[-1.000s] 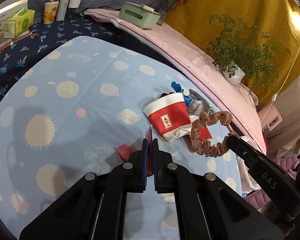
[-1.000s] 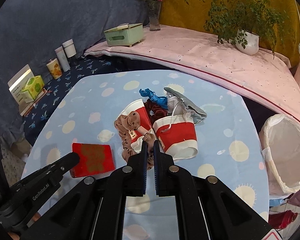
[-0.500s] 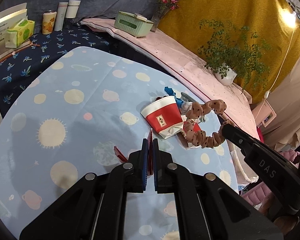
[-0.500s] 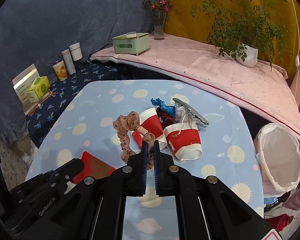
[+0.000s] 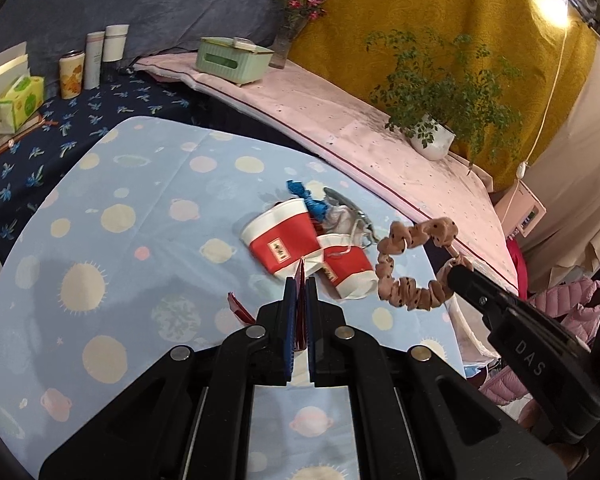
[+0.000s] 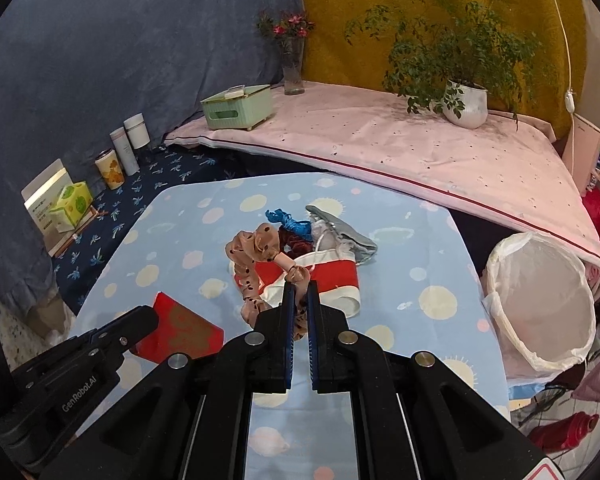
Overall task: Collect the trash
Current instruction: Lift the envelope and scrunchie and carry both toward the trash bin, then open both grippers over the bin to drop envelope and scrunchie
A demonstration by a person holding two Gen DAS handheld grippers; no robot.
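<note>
my left tool [image 5: 300, 280] is clamped on the edge of a flat red packet [image 6: 180, 330], which hangs clear above the desk [image 5: 140, 240] and its pale blue cloth printed with suns and planets. my right tool [image 6: 299, 286] is pinched tight on a tan scrunchie with dark dots [image 5: 411, 264], whose loop dangles in the air just beside the heap of litter in the middle of the desk. in that heap two red-and-white paper cups [image 5: 284, 236] lie on their sides, touching each other, with a twist of blue wrapping [image 6: 290, 222], a dark red scrap [image 6: 296, 240] and a crumpled grey-and-white face mask [image 6: 339, 236] bunched right behind them. off the right edge of the desk stands a bin lined with a white bag [image 6: 539, 300], its mouth open and nothing visible inside. behind the desk a pink-covered ledge [image 6: 379, 140] carries a pale green tissue box [image 6: 238, 106], a glass vase of red flowers [image 6: 292, 60] and a leafy plant in a white pot [image 6: 465, 104]. on the dark blue patterned cloth to the left sit two white bottles [image 6: 130, 140], a printed can [image 6: 110, 168] and a green tissue pack [image 6: 74, 200].
</note>
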